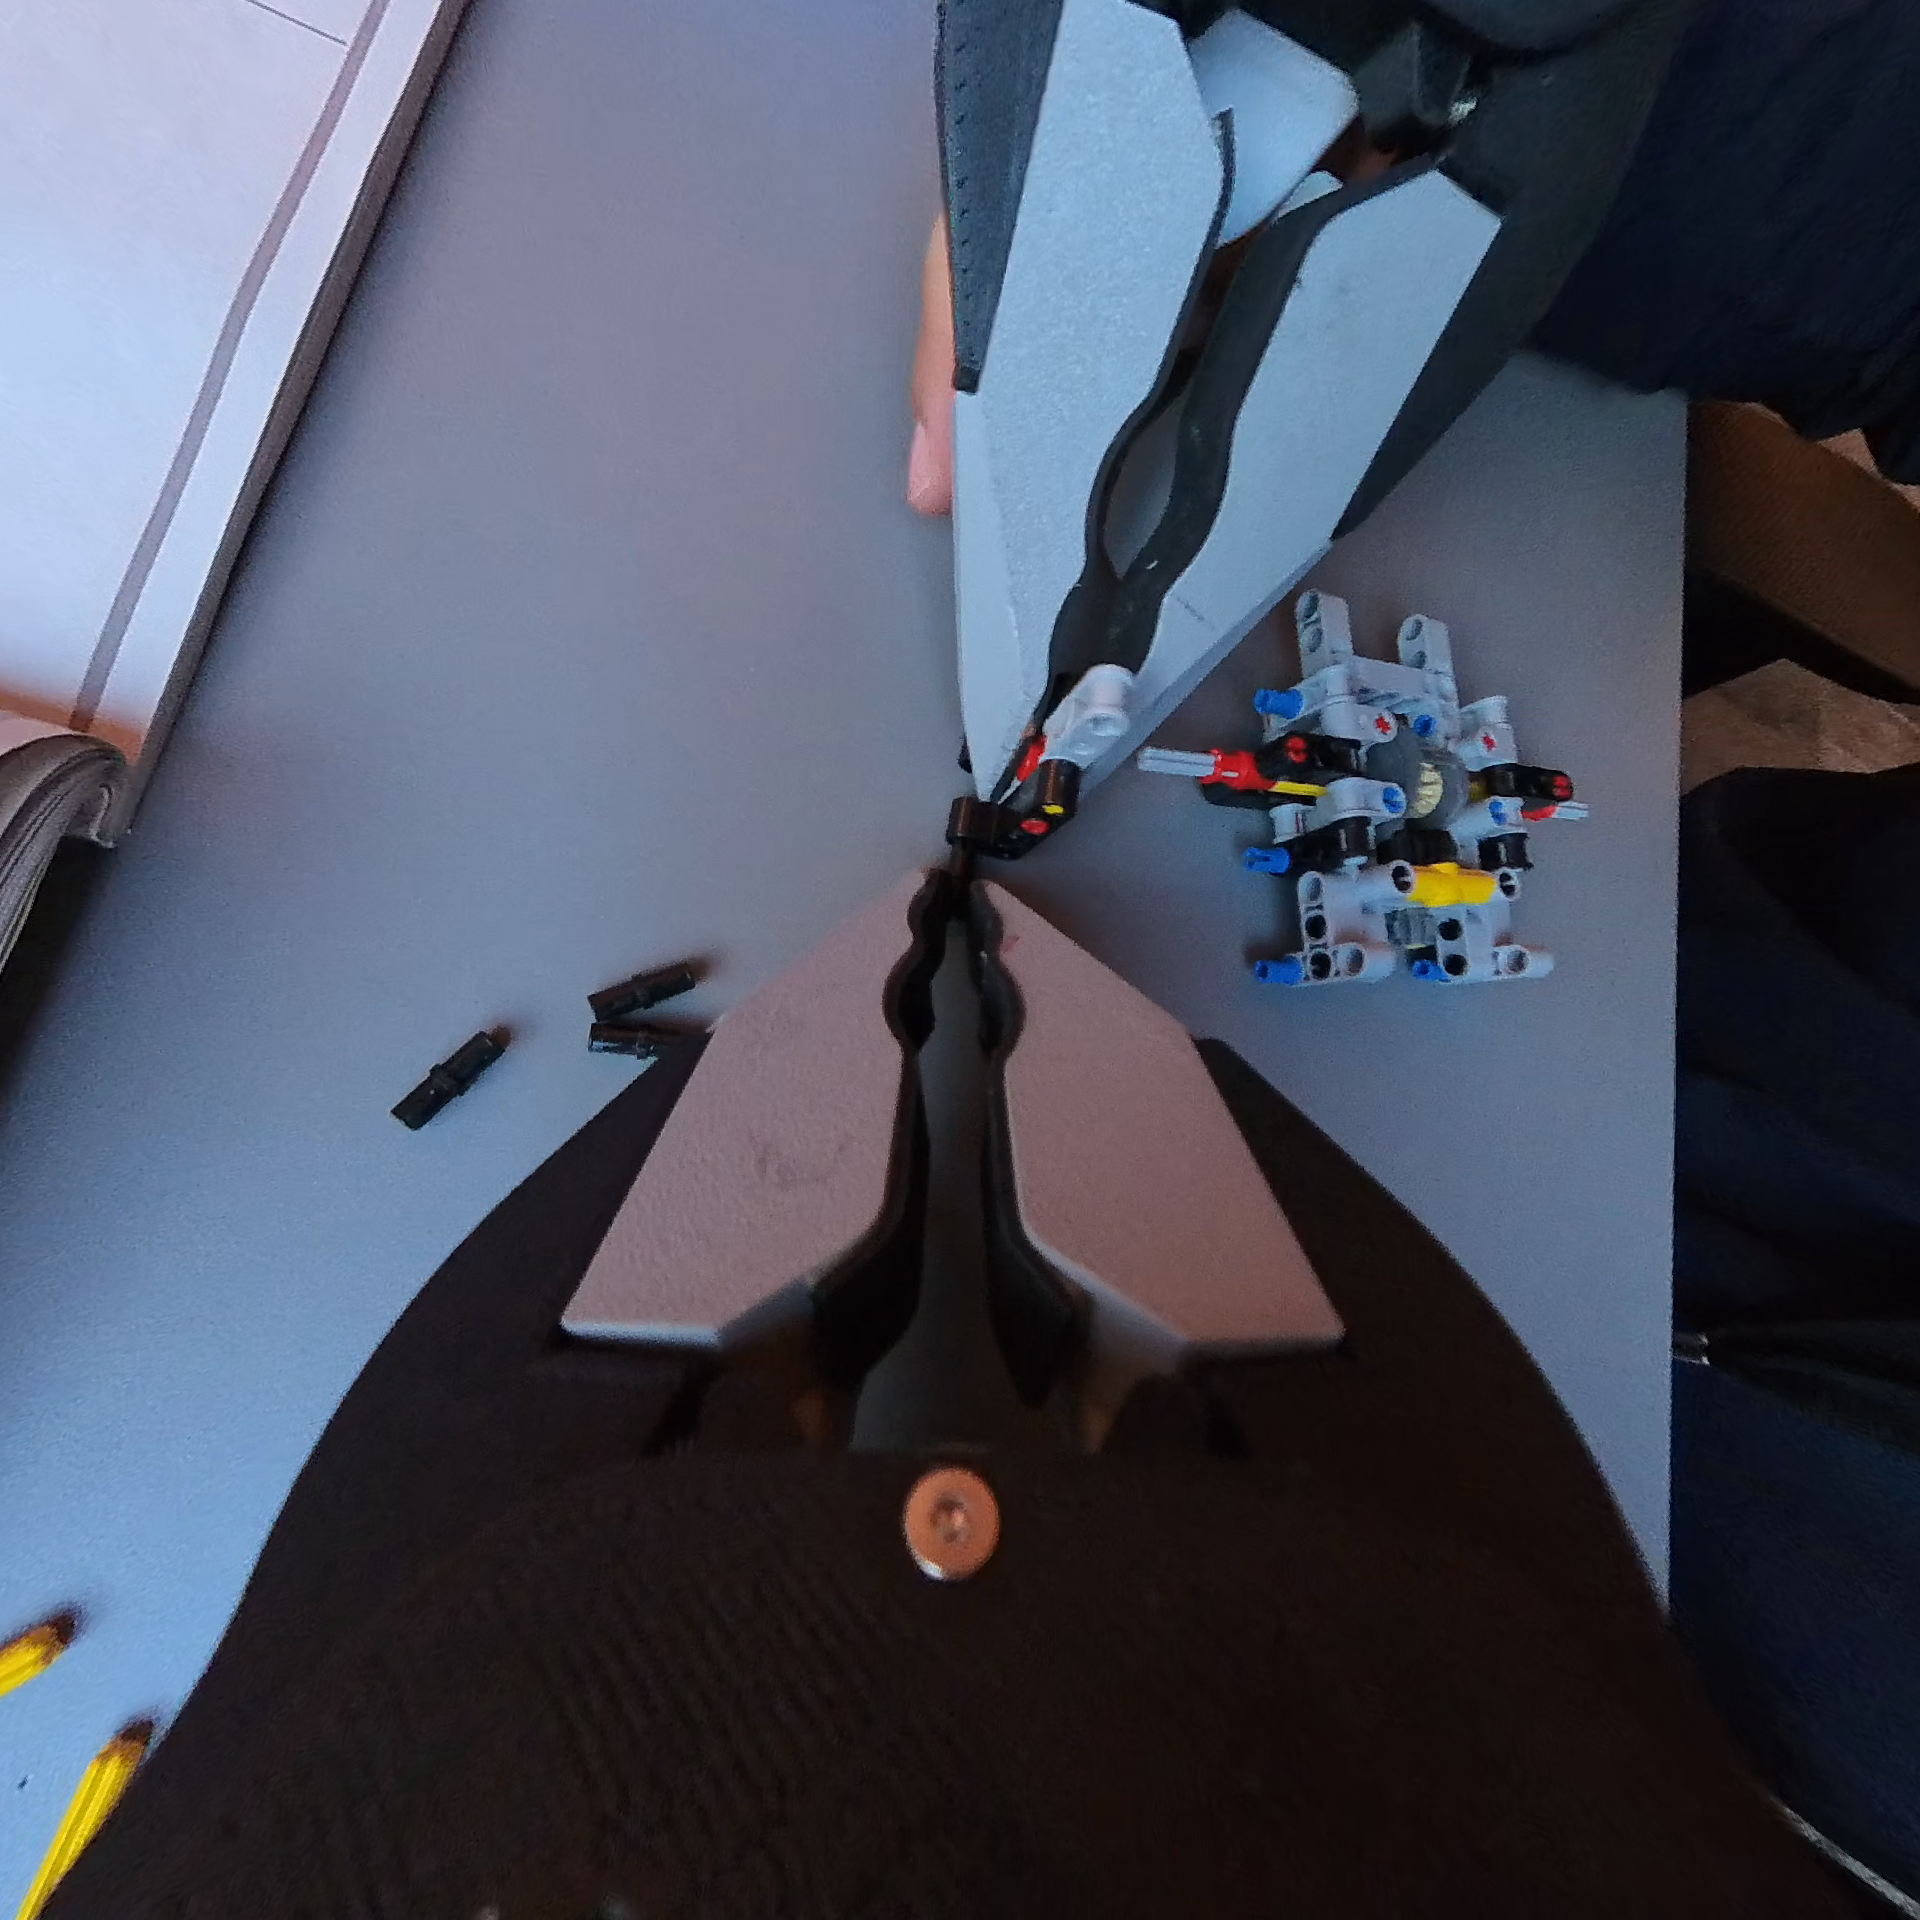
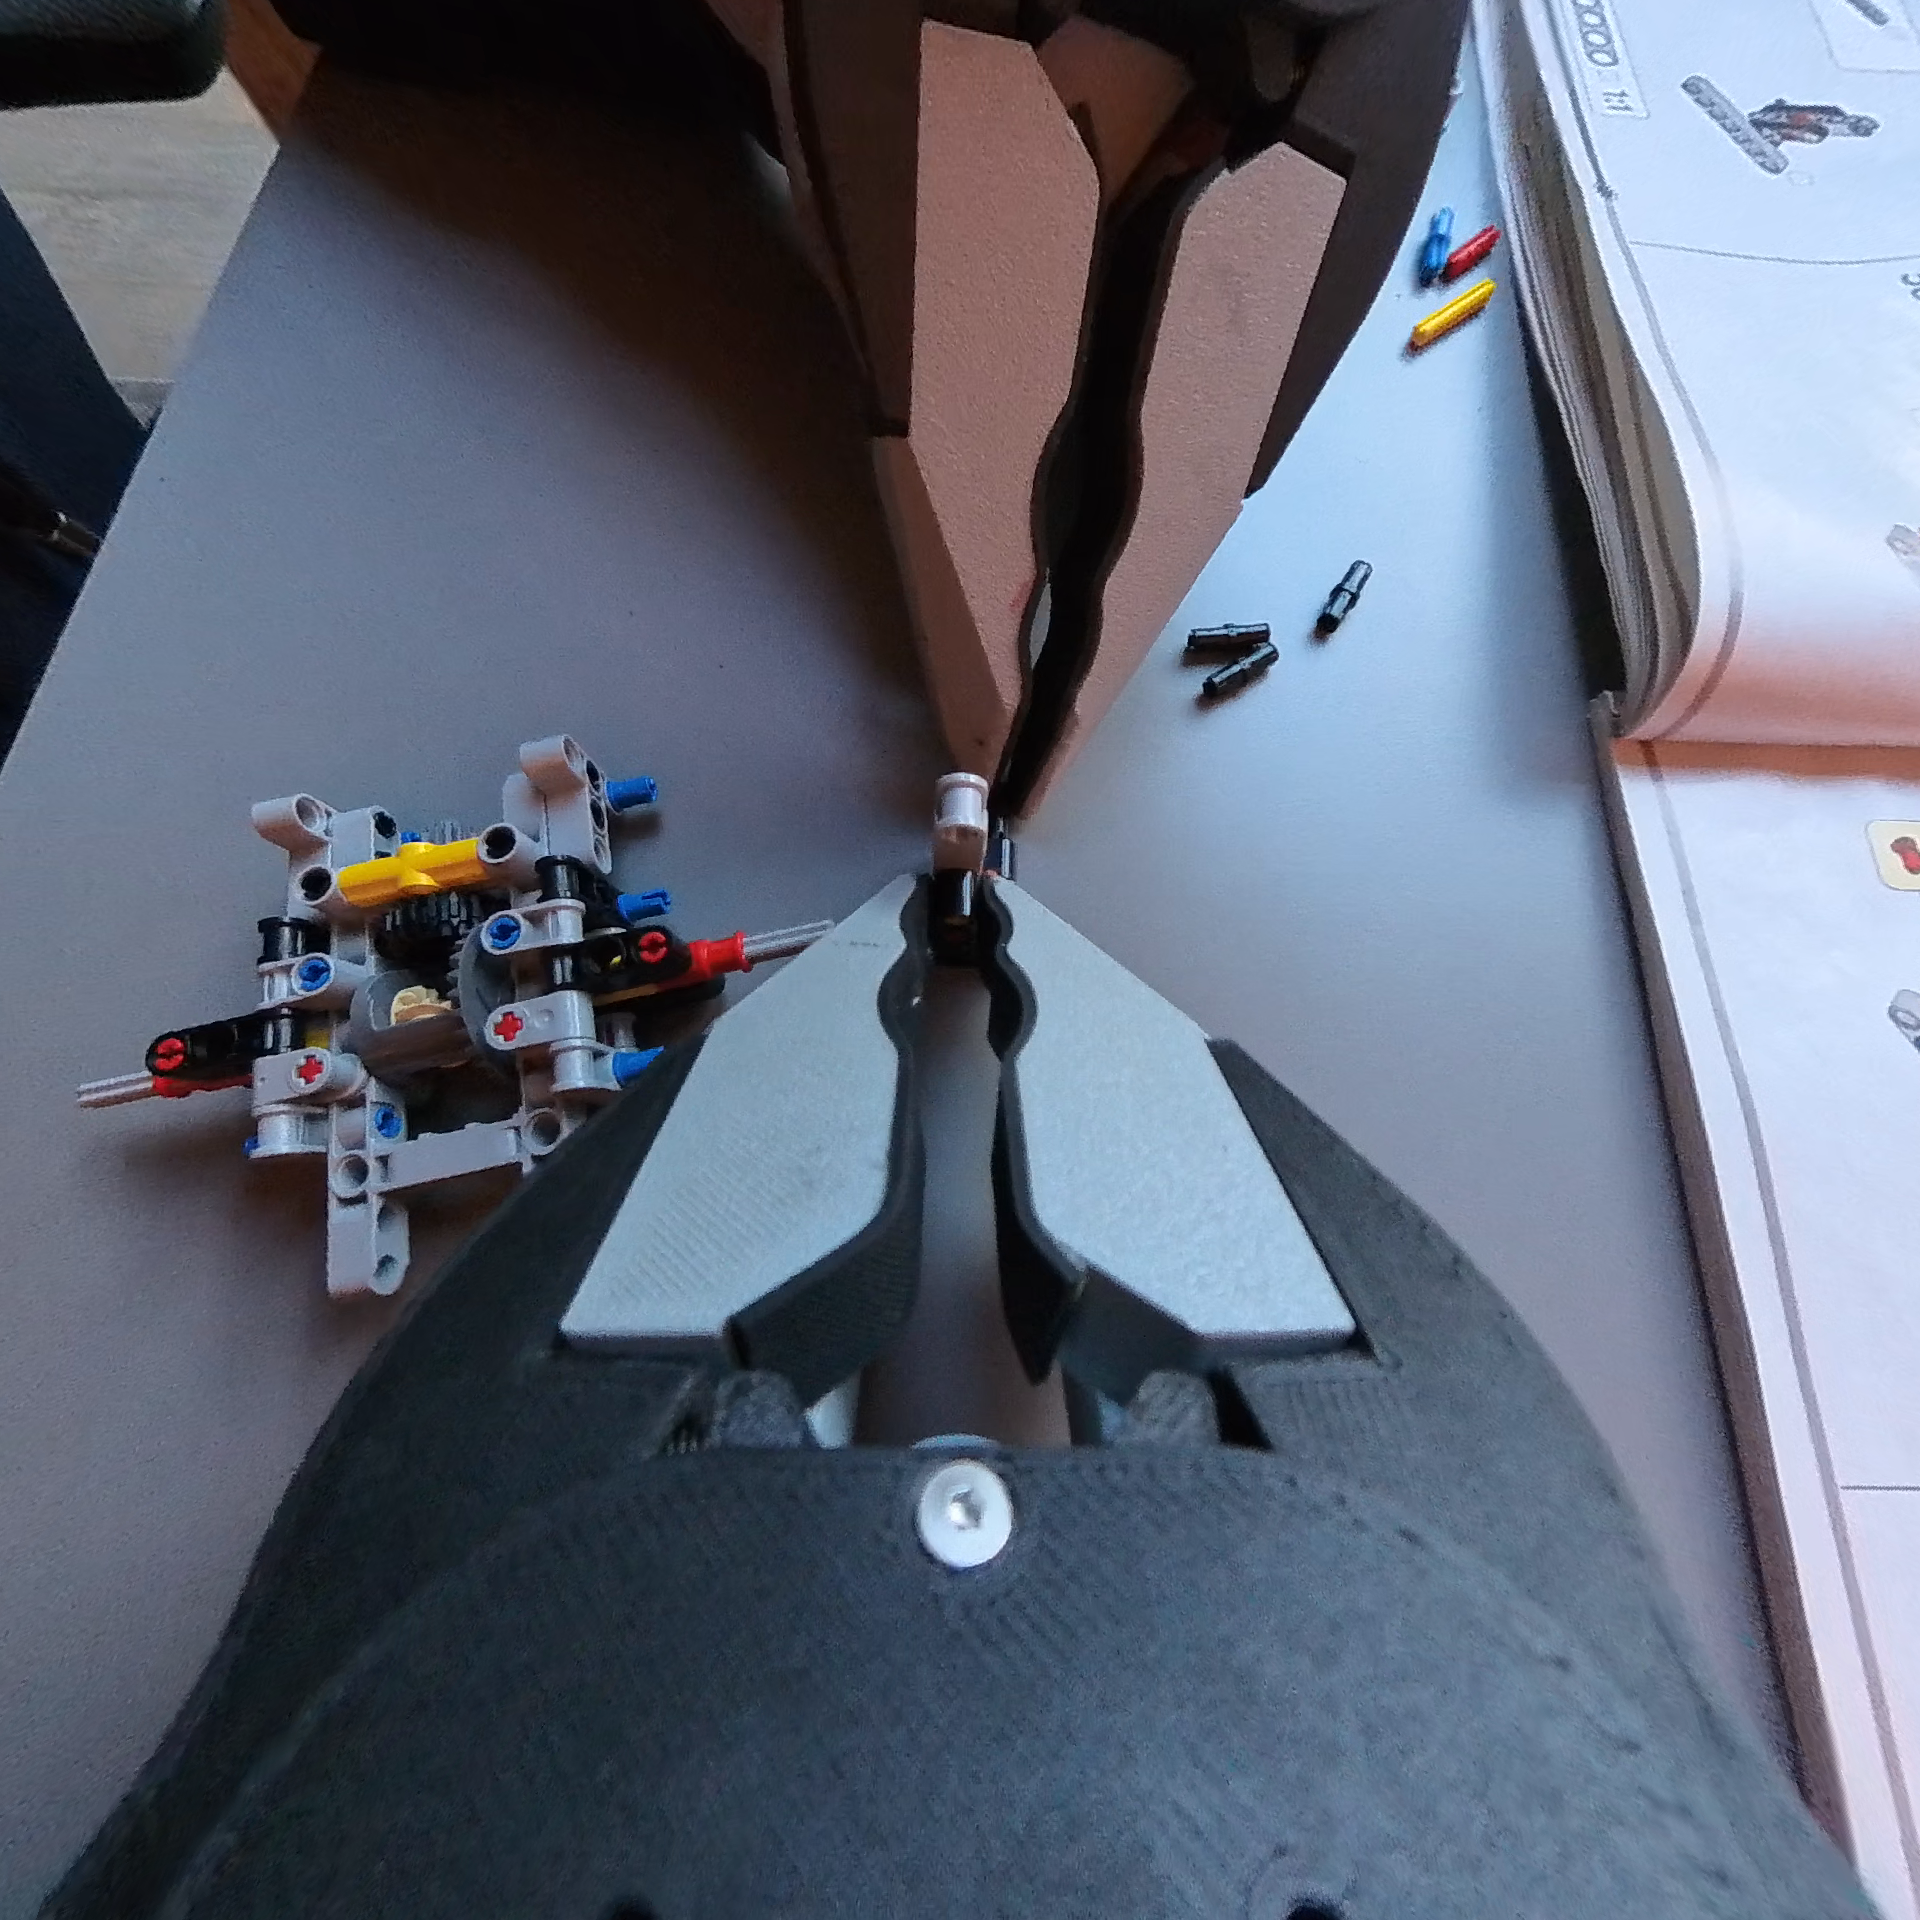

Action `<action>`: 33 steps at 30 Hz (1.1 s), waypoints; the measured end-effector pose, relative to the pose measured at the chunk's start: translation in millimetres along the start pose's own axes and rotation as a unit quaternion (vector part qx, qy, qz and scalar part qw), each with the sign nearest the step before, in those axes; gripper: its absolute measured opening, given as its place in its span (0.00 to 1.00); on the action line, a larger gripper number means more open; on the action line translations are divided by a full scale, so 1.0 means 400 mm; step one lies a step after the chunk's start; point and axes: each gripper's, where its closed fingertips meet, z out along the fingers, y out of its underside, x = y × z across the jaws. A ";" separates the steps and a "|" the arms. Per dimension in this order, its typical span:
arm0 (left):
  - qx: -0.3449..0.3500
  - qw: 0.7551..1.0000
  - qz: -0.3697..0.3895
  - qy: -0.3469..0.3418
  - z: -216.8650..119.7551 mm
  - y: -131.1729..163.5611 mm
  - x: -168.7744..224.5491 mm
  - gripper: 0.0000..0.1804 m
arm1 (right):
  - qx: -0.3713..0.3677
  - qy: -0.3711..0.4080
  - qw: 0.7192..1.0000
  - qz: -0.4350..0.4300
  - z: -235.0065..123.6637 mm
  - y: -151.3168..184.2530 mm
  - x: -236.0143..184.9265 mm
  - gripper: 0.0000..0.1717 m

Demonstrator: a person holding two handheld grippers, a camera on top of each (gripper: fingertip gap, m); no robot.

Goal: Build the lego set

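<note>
Two grippers meet tip to tip above the grey table (image 1: 520, 520). Your left gripper (image 1: 961, 896) pinches a black pin (image 1: 964, 854); your right gripper (image 2: 961, 920) clamps a small sub-assembly (image 2: 958, 831). Both parts look light, rigid and slippery: grip near the ends.
</note>
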 end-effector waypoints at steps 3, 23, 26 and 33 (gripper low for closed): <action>0.002 1.000 0.006 0.000 0.001 -0.002 -0.001 0.00 | 0.000 -0.012 1.000 0.016 0.000 -0.001 0.000 0.03; 0.022 0.996 -0.072 0.052 0.002 -0.008 0.001 0.00 | -0.083 0.114 0.970 -0.195 0.002 -0.002 0.001 0.03; 0.040 0.994 -0.080 0.070 -0.003 -0.020 0.006 0.00 | -0.033 0.066 0.987 -0.145 0.008 -0.006 -0.009 0.03; 0.048 0.998 -0.027 -0.006 -0.027 -0.035 -0.019 0.00 | 0.001 0.004 0.995 -0.096 0.048 -0.040 -0.038 0.03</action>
